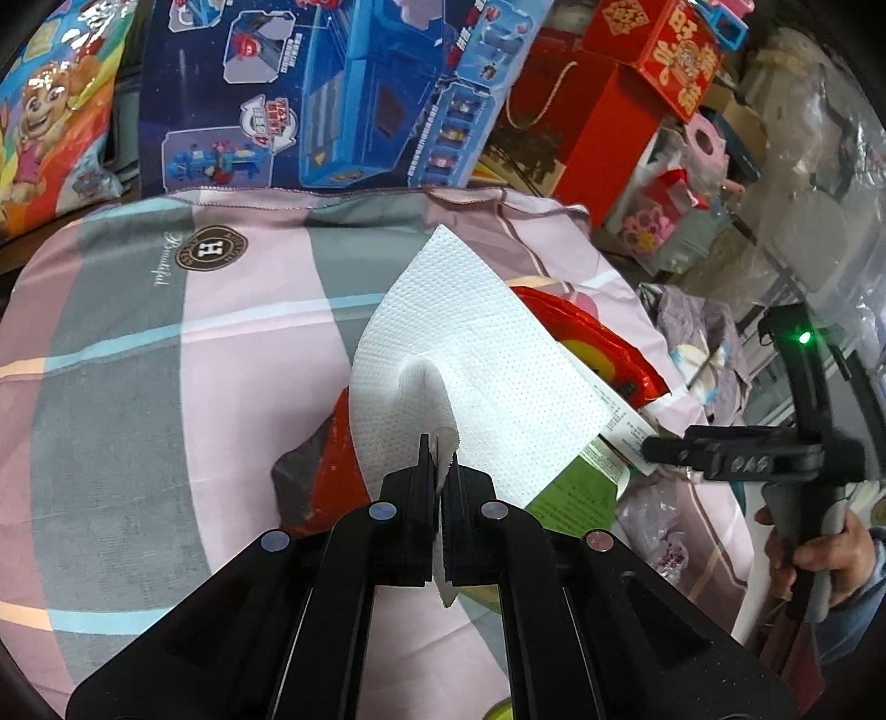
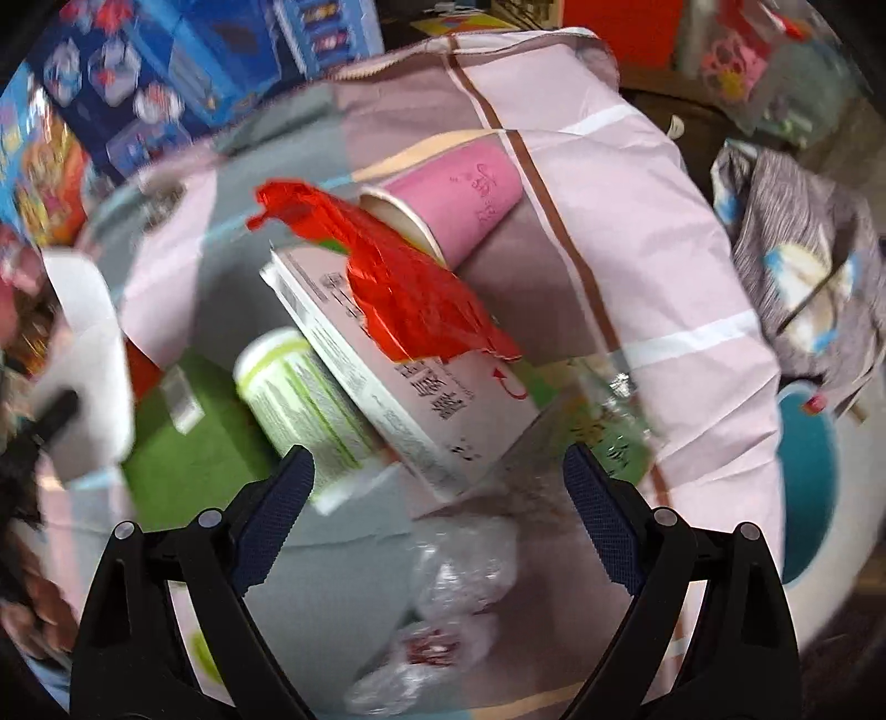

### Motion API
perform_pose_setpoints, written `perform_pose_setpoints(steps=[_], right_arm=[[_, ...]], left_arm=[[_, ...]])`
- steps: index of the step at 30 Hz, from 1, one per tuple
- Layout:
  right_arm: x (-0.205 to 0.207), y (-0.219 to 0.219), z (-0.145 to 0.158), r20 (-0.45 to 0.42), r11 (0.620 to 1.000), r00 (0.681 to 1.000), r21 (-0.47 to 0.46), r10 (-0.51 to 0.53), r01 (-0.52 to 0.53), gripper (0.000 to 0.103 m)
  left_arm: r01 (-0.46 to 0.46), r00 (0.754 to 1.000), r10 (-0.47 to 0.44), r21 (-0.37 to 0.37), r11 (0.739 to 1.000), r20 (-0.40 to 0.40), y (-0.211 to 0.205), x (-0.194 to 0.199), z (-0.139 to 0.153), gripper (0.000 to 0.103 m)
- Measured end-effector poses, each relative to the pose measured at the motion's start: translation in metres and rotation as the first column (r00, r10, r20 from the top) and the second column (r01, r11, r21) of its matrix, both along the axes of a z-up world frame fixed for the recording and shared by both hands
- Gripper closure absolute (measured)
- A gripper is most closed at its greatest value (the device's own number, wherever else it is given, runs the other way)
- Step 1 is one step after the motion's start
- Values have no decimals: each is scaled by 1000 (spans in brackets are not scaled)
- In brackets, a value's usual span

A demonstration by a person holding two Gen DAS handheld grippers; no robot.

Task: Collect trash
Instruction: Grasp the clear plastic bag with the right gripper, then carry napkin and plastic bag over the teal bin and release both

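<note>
Pink, grey and blue striped cloth (image 1: 166, 343) covers the surface where the trash lies. Behind it stand a big blue toy box (image 1: 332, 83) and a red box (image 1: 653, 50).

The left gripper (image 1: 441, 459) has its jaws pressed together on a white paper towel (image 1: 470, 354). The towel sticks up from the jaws and fans out over the cloth. It hides part of the trash under it. A bit of red wrapper (image 1: 603, 343) peeks out beside the towel.

The right gripper (image 2: 437, 476) hangs over the trash pile, pointing down. Its jaws are wide apart and nothing is between the pads. Right below it lie a white box (image 2: 410, 387) with print on it and a green and white can (image 2: 299, 399). The can is on its side, tucked partly under the box. A crumpled red wrapper (image 2: 398, 277) lies on top of the box. A pink cup (image 2: 465, 194) lies on its side just behind it, touching the wrapper. Some clear plastic (image 2: 459, 565) sits on the cloth near the bottom of the right view. A hand (image 1: 814, 548) holds the right gripper's handle in the left view.
</note>
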State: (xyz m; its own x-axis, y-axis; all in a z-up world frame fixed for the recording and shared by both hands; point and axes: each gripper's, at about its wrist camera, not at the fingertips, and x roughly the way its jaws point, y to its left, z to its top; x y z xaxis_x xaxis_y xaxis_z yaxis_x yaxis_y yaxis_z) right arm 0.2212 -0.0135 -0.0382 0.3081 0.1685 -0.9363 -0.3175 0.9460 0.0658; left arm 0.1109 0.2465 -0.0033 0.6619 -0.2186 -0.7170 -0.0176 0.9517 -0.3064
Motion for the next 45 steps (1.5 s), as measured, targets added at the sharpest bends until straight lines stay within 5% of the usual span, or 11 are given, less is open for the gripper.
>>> perform_pose_setpoints(steps=[5, 11, 13, 15, 25, 32, 39, 45], right_arm=[[-16, -11, -3, -11, 998, 999, -41, 38, -39, 15], [-48, -34, -31, -124, 1000, 992, -6, 10, -10, 17], [-53, -39, -44, -168, 1000, 986, 12, 1, 1, 36], [-54, -42, -54, -219, 998, 976, 63, 8, 6, 69], [-58, -78, -10, -111, 982, 994, 184, -22, 42, 72], [-51, -159, 30, -10, 958, 987, 239, -160, 158, 72], [-46, -267, 46, 57, 901, 935, 293, -351, 321, 72], [-56, -368, 34, 69, 832, 864, 316, -499, 456, 71]], left_arm=[[5, 1000, -5, -22, 1000, -7, 1, 3, -3, 100], [42, 999, -43, -31, 999, -14, -15, 7, -5, 100], [50, 999, -51, -31, 998, -16, -21, 7, -5, 100], [57, 998, -57, -27, 998, -16, -26, 7, -4, 100], [78, 997, -78, 13, 997, 3, -55, 2, 16, 100], [177, 984, -178, 48, 983, 26, -119, 10, 34, 100], [319, 948, -319, 60, 946, -15, -215, 35, 31, 100], [449, 894, -444, 98, 888, -67, -315, 54, 19, 100]])
